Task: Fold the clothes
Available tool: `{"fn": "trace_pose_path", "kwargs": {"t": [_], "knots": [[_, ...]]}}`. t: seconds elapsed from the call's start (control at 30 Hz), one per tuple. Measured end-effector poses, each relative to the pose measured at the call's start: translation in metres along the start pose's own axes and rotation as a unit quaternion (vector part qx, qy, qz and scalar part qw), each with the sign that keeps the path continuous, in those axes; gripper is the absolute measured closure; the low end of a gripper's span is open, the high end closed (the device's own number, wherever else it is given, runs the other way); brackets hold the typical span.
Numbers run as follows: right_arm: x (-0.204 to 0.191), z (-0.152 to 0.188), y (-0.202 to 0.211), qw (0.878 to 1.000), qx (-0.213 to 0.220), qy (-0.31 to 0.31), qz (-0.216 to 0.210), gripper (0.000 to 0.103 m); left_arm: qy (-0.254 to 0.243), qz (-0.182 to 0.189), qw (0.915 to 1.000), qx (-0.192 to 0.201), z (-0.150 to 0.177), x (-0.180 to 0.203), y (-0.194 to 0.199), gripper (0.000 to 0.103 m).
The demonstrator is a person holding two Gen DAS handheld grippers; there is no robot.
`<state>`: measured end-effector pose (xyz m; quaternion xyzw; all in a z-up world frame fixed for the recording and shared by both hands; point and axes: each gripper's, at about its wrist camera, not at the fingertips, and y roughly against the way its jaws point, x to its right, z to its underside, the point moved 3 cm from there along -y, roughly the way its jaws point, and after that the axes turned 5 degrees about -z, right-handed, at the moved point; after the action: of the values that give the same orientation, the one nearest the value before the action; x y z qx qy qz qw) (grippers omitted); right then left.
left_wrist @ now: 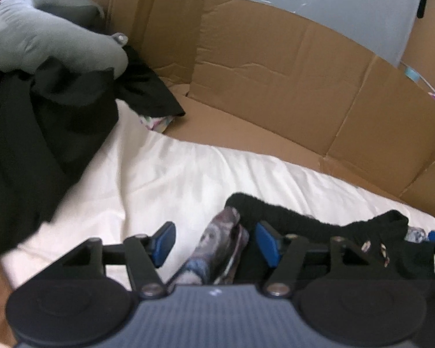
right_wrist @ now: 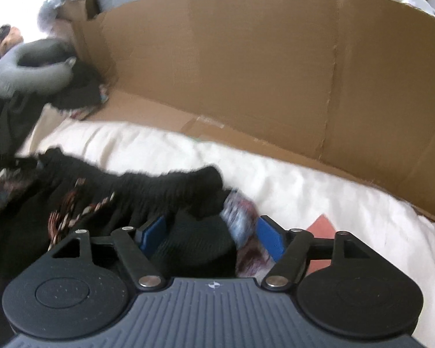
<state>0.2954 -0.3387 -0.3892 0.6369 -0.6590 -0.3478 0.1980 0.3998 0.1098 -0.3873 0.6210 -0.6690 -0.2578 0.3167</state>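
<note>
White, wrinkled bedsheet fronts a brown cardboard wall. Both grippers, left gripper and right gripper, hover low with jaws apart, straddling opposite ends of the garment's ribbed black waistband on the sheet, its patterned fabric bunched between the blue pads.

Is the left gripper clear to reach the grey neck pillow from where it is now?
Probably yes. The left gripper is open over the patterned garment, holding nothing. Only bare white sheet and dark clothes lie between it and the neck pillow.
</note>
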Motion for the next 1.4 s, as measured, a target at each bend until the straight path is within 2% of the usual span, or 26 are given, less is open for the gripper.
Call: {"fn": "trace_pose_path", "kwargs": {"t": [0.13, 0.27, 0.5, 0.63, 0.8, 1.0, 1.17, 1.23, 1.33, 1.37, 1.4], "knots": [[0.015, -0.018, -0.009, 1.0, 0.002, 0.003, 0.017, 0.028, -0.009, 0.007, 0.9999, -0.001, -0.008, 0.0, -0.006, 0.039], [0.027, -0.024, -0.026, 0.999, -0.018, 0.03, 0.031, 0.031, -0.016, 0.004, 0.9998, -0.012, -0.008, -0.004, -0.015, 0.046], [0.04, -0.006, -0.04, 0.998, -0.04, 0.029, 0.044, 0.033, -0.038, 0.005, 0.999, -0.023, 0.005, -0.01, -0.02, 0.051], [0.025, 0.001, -0.046, 0.996, -0.047, 0.055, 0.044, 0.033, -0.039, 0.008, 0.9987, -0.031, 0.014, -0.014, -0.02, 0.052], [-0.001, 0.004, -0.051, 0.992, -0.046, 0.112, 0.039, 0.034, -0.044, 0.01, 0.9984, -0.035, 0.017, -0.016, -0.019, 0.052], [-0.005, -0.005, -0.059, 0.992, -0.045, 0.116, 0.02, 0.034, -0.049, 0.028, 0.9976, -0.041, 0.014, -0.011, -0.024, 0.052], [-0.012, -0.008, -0.066, 0.992, -0.049, 0.114, -0.016, 0.034, -0.058, 0.053, 0.9956, -0.052, 0.012, -0.002, -0.032, 0.052], [-0.017, -0.006, -0.068, 0.991, -0.051, 0.116, -0.031, 0.037, -0.075, 0.053, 0.9944, -0.053, 0.013, 0.003, -0.034, 0.052], [-0.022, -0.001, -0.068, 0.991, -0.042, 0.125, -0.03, 0.037, -0.086, 0.052, 0.9934, -0.054, 0.015, 0.005, -0.034, 0.052], [-0.021, 0.0, -0.068, 0.992, -0.04, 0.119, -0.031, 0.038, -0.091, 0.051, 0.9931, -0.052, 0.015, 0.006, -0.033, 0.054], [-0.02, 0.0, -0.068, 0.992, -0.04, 0.11, -0.038, 0.043, -0.098, 0.05, 0.9927, -0.049, 0.016, 0.007, -0.032, 0.059]]}}
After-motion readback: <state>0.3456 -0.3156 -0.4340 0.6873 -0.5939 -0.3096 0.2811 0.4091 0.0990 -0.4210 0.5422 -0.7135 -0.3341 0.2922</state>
